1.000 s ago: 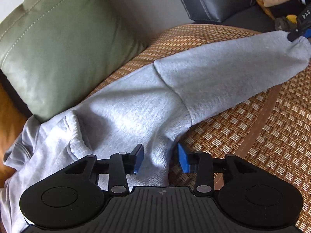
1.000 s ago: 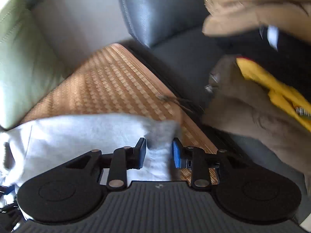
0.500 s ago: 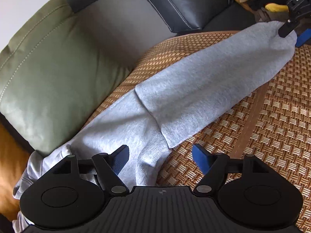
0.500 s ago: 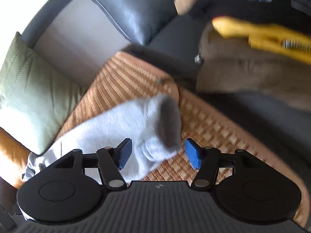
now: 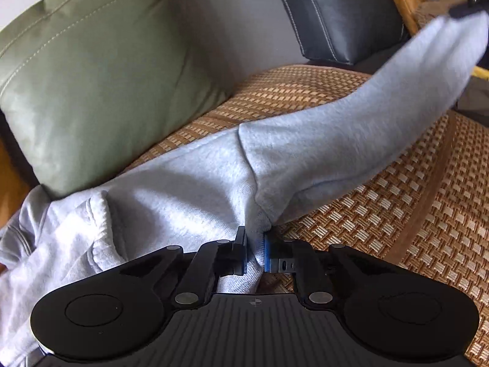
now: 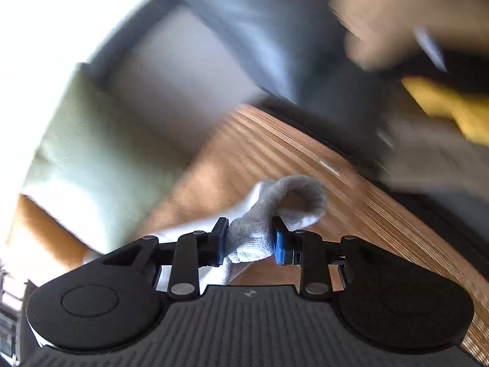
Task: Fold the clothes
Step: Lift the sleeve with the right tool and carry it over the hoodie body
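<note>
A light grey sweatshirt (image 5: 183,183) lies on a woven mat (image 5: 412,229) on a sofa. My left gripper (image 5: 255,252) is shut on the cloth at the underarm, where the sleeve (image 5: 351,128) joins the body. The sleeve stretches up to the far right, lifted off the mat. My right gripper (image 6: 249,243) is shut on the sleeve's cuff (image 6: 293,195), which loops above the pads. The right gripper also shows in the left wrist view (image 5: 470,6) at the sleeve's end. The right wrist view is motion-blurred.
A green cushion (image 5: 101,82) leans against the grey sofa back at the left. A black cushion (image 5: 336,15) stands behind the mat. A pile of tan, black and yellow clothes (image 6: 428,91) lies to the right of the mat.
Both grippers were open half a second ago and have closed, the left on the underarm and the right on the cuff. The sleeve has been lifted off the mat.
</note>
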### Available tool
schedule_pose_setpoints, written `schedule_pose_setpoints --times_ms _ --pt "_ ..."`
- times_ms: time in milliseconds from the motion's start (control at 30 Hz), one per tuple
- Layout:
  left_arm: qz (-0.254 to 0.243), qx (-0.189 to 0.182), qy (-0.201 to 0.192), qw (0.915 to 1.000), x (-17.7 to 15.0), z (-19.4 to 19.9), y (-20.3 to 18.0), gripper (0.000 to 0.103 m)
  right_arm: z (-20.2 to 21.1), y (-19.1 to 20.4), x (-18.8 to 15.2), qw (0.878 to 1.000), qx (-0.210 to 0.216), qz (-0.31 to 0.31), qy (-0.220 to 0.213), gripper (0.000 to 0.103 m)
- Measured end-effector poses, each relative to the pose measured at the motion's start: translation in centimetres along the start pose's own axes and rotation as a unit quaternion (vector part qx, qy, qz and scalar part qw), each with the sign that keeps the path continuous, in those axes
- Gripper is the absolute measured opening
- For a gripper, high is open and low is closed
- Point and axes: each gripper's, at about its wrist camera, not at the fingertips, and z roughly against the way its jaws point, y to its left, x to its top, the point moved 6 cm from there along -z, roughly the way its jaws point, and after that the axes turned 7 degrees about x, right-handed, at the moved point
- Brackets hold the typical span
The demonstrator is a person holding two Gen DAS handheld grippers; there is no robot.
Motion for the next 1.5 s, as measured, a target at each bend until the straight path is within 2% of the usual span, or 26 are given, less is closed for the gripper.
schedule_pose_setpoints --times_ms 33,100,133,200,267,300,367,400,533,667,800,900,1000,1133,1167,1200,1233,1267,1300,1367,1400,1467,1500 --pt "0.017 -0.005 0.000 0.9998 0.1 0.1 0.3 0.006 0.2 3.0 1.1 1.000 0.013 0.022 -0.004 0.033" --pt "0.070 -0.024 0.005 0.9973 0.2 0.5 1.5 0.036 0.5 9.3 2.9 0.997 0.039 0.070 -0.009 0.033" --pt "0.097 -0.034 0.003 0.9947 0.2 1.1 2.4 0.054 0.3 12.8 3.4 0.994 0.050 0.098 -0.008 0.033" --pt "0.152 -0.062 -0.008 0.9863 0.0 2.7 4.9 0.059 -0.7 19.2 3.5 0.986 0.073 0.148 -0.003 0.033" --pt "0.210 -0.092 -0.022 0.9731 -0.7 4.9 8.6 0.068 -2.1 25.1 2.9 0.977 0.094 0.194 0.004 0.033" --pt "0.236 -0.097 -0.030 0.9665 -1.3 6.2 11.1 0.069 -2.9 27.7 2.3 0.971 0.104 0.215 0.008 0.033" --pt "0.265 -0.094 -0.051 0.9583 -2.5 8.5 15.8 0.071 -5.1 32.4 0.4 0.961 0.123 0.246 0.025 0.033" --pt "0.271 -0.083 -0.061 0.9572 -3.1 9.7 18.2 0.071 -6.7 34.7 -1.0 0.956 0.132 0.260 0.037 0.034" --pt "0.273 -0.034 -0.102 0.9560 -4.7 14.0 25.5 0.083 -12.3 41.1 -7.7 0.937 0.153 0.300 0.096 0.034" --pt "0.282 -0.031 -0.136 0.9492 -5.3 16.5 29.4 0.088 -15.8 45.5 -14.9 0.911 0.159 0.346 0.158 0.034" --pt "0.317 -0.029 -0.140 0.9375 -6.1 16.3 31.2 0.091 -18.0 48.2 -20.2 0.889 0.163 0.377 0.203 0.034" --pt "0.327 -0.029 -0.151 0.9323 -6.6 17.0 31.7 0.091 -19.4 49.7 -23.4 0.873 0.146 0.410 0.222 0.034" --pt "0.343 -0.006 -0.146 0.9280 -7.3 16.6 32.6 0.092 -20.4 49.9 -25.4 0.866 0.147 0.412 0.243 0.034" --pt "0.402 0.010 -0.115 0.9086 -8.3 14.4 34.5 0.092 -21.3 50.0 -27.5 0.860 0.161 0.400 0.272 0.036" --pt "0.415 0.010 -0.108 0.9033 -8.8 14.0 34.8 0.091 -21.2 49.9 -27.7 0.862 0.171 0.385 0.282 0.044" --pt "0.428 0.011 -0.101 0.8978 -9.3 13.6 35.2 0.088 -21.0 49.9 -27.8 0.864 0.186 0.371 0.287 0.046" --pt "0.442 0.011 -0.095 0.8921 -9.7 13.2 35.6 0.075 -20.5 49.8 -27.5 0.866 0.202 0.360 0.283 0.045" --pt "0.454 0.011 -0.086 0.8868 -10.3 12.7 35.9 0.053 -19.9 49.0 -27.0 0.871 0.208 0.347 0.277 0.046" --pt "0.465 0.012 -0.073 0.8824 -11.3 12.2 36.2 0.048 -19.4 47.8 -26.4 0.879 0.210 0.330 0.273 0.047" --pt "0.482 0.023 -0.054 0.8745 -13.1 11.4 36.7 0.050 -18.3 45.4 -25.1 0.893 0.213 0.295 0.264 0.056" --pt "0.488 0.028 -0.046 0.8710 -14.0 11.1 36.9 0.051 -17.8 44.2 -24.5 0.900 0.215 0.278 0.259 0.056" --pt "0.499 0.025 -0.037 0.8652 -15.1 10.5 37.1 0.067 -17.5 39.9 -24.5 0.914 0.200 0.226 0.269 0.056" --pt "0.504 0.024 -0.032 0.8629 -15.6 10.2 37.3 0.070 -17.7 37.3 -25.0 0.921 0.185 0.198 0.280 0.056"
